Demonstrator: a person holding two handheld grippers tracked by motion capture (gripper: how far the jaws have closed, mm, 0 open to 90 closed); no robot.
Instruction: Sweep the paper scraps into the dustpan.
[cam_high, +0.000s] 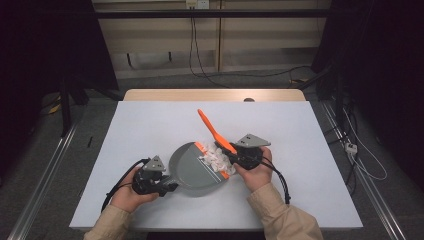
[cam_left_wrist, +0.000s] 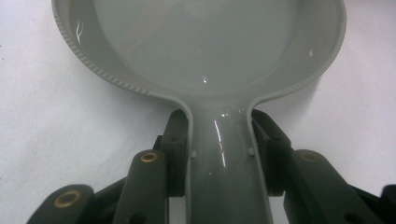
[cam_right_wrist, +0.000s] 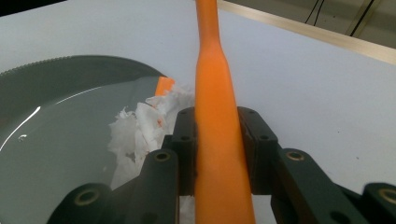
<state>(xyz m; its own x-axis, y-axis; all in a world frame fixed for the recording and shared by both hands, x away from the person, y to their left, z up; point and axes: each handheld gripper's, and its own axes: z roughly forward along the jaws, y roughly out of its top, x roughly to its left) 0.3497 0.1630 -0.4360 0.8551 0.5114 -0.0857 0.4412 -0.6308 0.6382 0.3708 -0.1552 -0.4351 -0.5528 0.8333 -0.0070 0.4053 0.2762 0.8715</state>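
The left gripper clamps its jaws on the handle of the grey dustpan, which lies flat on the white table near its front edge. The right gripper is closed on the orange brush handle. The white crumpled paper sits at the dustpan's orange-trimmed mouth, just beside the right gripper.

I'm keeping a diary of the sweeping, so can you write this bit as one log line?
left gripper: shut on grey dustpan handle | right gripper: shut on orange brush handle | white paper scraps: at dustpan's mouth
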